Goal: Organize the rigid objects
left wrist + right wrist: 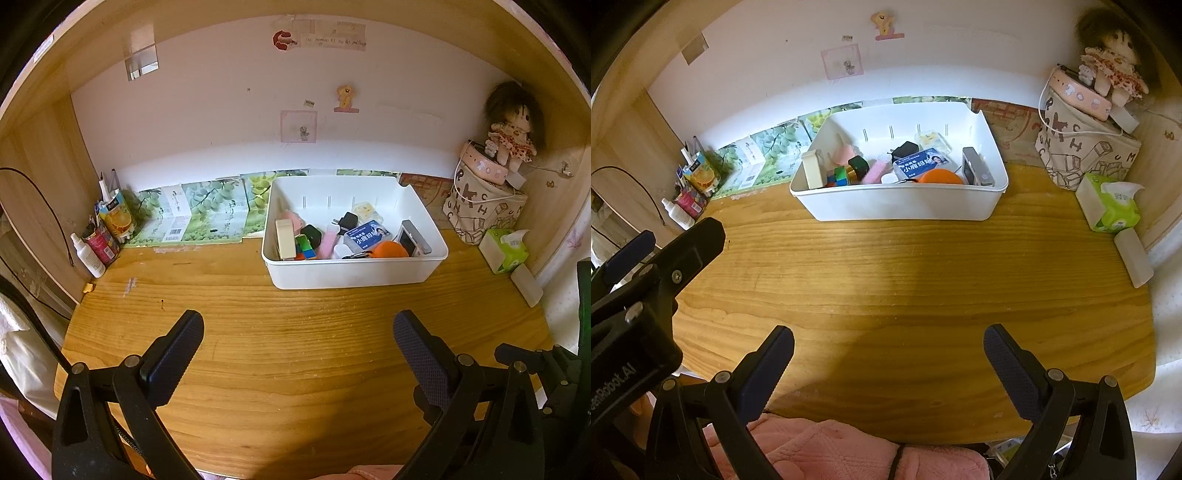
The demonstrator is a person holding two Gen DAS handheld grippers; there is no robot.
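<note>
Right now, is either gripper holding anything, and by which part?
Nothing is held: the left gripper and right gripper are both open above the bare desk.

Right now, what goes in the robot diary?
left gripper: open, empty | right gripper: open, empty | white bin: filled | desk

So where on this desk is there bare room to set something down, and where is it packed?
Free: the broad wooden desk between both open grippers, left gripper and right gripper, and the white bin; also the strip between the bin and the spray bottle. Crowded: inside the bin, the left back corner, and the right side by the tissue box.
</note>
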